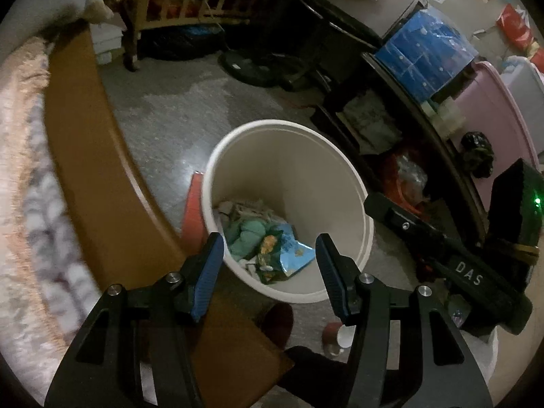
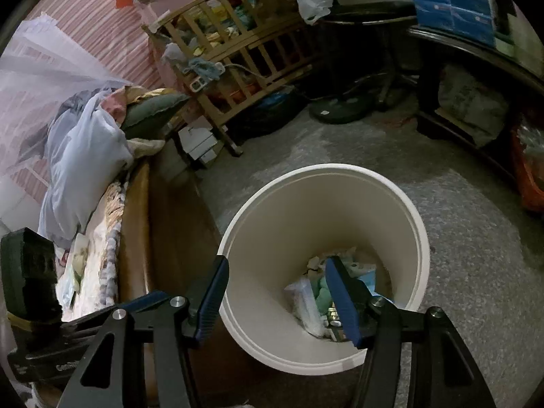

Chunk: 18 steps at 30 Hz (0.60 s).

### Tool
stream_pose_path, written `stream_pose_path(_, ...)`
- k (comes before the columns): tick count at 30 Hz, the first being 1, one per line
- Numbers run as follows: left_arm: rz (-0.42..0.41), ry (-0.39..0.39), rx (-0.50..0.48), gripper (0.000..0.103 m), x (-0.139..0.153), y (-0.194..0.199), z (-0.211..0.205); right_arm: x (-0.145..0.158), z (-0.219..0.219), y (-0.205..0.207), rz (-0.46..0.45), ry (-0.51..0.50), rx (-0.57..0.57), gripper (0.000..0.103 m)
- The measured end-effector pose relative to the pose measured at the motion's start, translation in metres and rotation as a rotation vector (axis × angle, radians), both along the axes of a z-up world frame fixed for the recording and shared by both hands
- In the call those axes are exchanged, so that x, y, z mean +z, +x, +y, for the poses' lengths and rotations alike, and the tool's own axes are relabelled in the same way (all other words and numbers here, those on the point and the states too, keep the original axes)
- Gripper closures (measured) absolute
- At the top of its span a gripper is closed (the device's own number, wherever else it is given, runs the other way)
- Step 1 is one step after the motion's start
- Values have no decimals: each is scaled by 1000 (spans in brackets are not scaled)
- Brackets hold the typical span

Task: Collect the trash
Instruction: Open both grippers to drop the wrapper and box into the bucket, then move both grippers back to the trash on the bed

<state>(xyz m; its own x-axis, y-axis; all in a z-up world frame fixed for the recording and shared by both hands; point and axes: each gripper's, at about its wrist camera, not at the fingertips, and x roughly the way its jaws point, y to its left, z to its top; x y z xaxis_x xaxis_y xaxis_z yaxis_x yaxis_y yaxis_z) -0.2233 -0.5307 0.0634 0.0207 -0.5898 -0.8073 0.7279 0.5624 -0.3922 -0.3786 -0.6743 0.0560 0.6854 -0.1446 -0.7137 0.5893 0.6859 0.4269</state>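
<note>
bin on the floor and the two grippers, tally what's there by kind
Round cream plastic bin: 1
Blue and green snack wrapper lying in the bin: 1
Black two-finger grippers, jaws apart and empty: 2, left gripper, right gripper
Total: 4

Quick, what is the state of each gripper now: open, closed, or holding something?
Left gripper: open, holding nothing, above the white bin.
Right gripper: open, holding nothing, above the same bin.

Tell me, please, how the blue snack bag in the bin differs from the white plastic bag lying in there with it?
The blue snack bag is printed and opaque with food pictures on it; the white plastic bag is plain and translucent. The snack bag lies flat and spread on top of the heap, while the plastic bag is bunched and elongated along the heap's edge. Both are crumpled trash at the bottom of the cream bin.
</note>
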Motion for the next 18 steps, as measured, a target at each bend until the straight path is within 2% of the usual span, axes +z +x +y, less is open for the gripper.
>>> stream_pose_path(9, -122, 46, 92, 48, 10, 8, 50, 0, 20, 15, 21, -31, 62, 46)
stream_pose_path(14, -148, 41, 136, 48, 14, 18, 84, 2, 35, 26, 25, -55, 105, 46)
stream_pose_path(18, -201, 60, 182, 48, 21, 22, 105, 6, 54, 38, 9, -84, 165, 46)
